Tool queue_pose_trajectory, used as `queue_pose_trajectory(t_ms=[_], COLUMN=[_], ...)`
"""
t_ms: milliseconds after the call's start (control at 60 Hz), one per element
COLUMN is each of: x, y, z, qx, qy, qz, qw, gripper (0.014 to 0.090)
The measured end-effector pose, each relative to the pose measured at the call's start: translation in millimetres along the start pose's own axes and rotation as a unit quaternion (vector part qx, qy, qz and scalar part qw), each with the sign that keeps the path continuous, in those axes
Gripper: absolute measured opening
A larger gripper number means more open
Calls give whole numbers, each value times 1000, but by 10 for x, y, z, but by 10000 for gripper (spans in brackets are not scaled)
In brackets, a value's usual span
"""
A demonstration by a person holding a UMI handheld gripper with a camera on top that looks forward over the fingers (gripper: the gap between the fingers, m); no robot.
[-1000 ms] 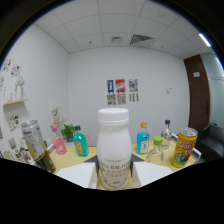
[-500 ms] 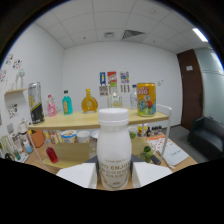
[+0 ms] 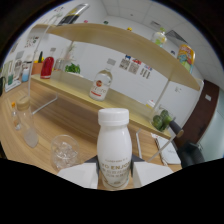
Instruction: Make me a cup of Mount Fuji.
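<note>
Wooden surface (image 3: 75,112) with shelf above, seen tilted. White milk bottle (image 3: 114,147) clamped upright between both fingers of claw (image 3: 114,176), long axis along the fingers. Clear glass cup (image 3: 64,152) just left and ahead: likely pouring target.

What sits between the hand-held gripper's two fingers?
In the gripper view, a white milk bottle with its cap on stands clamped between the hand-held gripper fingers.

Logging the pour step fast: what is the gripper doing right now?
Gripper: shut on the white milk bottle, one finger pressed on each side, cap on.
</note>
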Motion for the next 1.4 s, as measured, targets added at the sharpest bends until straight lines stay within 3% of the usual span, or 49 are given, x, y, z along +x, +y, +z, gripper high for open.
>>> queue_pose_trajectory(t_ms=[167, 417, 550, 767, 917, 1033, 1300, 1400], x=[59, 186, 298, 280, 270, 272, 146, 151], y=[60, -53, -189, -309, -356, -432, -821, -803], z=[89, 95, 125, 132, 107, 50, -308, -347], qx=[-16, -24, -31, -25, -13, -1, 114, 127], qy=[18, 42, 78, 87, 88, 86, 16, -24], qz=[-236, -494, -594, -674, -669, -628, -317, -159], qw=[971, 868, 800, 734, 738, 773, 941, 979], gripper=[480, 480, 479, 481, 480, 483, 484, 486])
